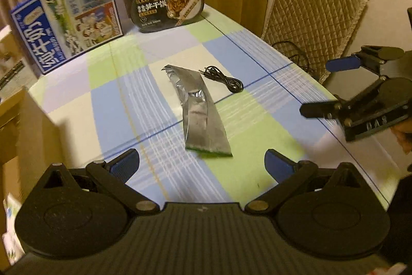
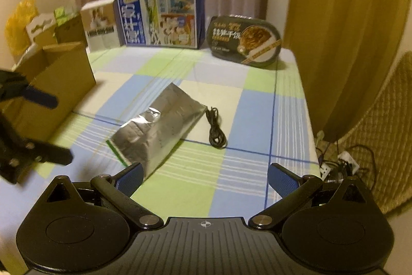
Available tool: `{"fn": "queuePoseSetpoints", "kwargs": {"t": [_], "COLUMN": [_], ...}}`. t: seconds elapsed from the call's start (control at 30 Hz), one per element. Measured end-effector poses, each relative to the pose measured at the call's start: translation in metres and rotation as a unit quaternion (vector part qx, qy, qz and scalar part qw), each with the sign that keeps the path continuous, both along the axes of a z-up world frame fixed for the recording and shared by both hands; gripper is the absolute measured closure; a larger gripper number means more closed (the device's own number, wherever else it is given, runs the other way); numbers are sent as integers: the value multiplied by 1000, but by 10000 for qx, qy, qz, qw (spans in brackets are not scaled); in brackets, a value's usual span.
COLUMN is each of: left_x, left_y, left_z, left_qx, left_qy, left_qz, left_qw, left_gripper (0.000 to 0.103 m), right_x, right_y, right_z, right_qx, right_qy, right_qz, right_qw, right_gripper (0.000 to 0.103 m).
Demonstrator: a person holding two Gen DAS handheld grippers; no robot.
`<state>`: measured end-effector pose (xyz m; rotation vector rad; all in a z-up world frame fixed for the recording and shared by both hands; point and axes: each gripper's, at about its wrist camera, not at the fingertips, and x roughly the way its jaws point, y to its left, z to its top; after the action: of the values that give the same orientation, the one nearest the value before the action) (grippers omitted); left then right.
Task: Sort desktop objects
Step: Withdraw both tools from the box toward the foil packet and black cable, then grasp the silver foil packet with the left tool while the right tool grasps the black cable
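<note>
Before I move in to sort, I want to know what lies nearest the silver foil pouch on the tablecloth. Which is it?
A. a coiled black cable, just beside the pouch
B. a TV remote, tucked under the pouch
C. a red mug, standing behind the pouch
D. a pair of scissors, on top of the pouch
A: the coiled black cable lies on the checked tablecloth right beside the silver foil pouch, with nothing else near it.

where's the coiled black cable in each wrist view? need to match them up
Left wrist: black cable sits mid-frame, just right of the silver foil pouch, toward its far end.
Right wrist: black cable sits mid-frame, again right of the silver foil pouch.
Shared landmark: the dark oval meal tray propped at the table's far edge.
</note>
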<state>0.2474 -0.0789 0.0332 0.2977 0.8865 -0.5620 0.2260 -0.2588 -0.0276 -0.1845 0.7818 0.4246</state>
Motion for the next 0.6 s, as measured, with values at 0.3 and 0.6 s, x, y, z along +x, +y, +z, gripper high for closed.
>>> {"fn": "queuePoseSetpoints", "kwargs": {"t": [0.3, 0.6], "left_x": [73, 123], "left_y": [-34, -51], "left_z": [-21, -65], "left_qx": [1, 90], "left_qy": [318, 886], "left_qz": [-189, -121], "left_qw": [9993, 9960], "left_gripper": [2, 15], "right_x": [70, 118], "right_y": [8, 22], "right_z": [-23, -52], "right_qx": [-96, -445], "right_qy": [510, 701], "right_qz": [284, 665], "right_qw": [9983, 9943], "right_gripper": [21, 36]}}
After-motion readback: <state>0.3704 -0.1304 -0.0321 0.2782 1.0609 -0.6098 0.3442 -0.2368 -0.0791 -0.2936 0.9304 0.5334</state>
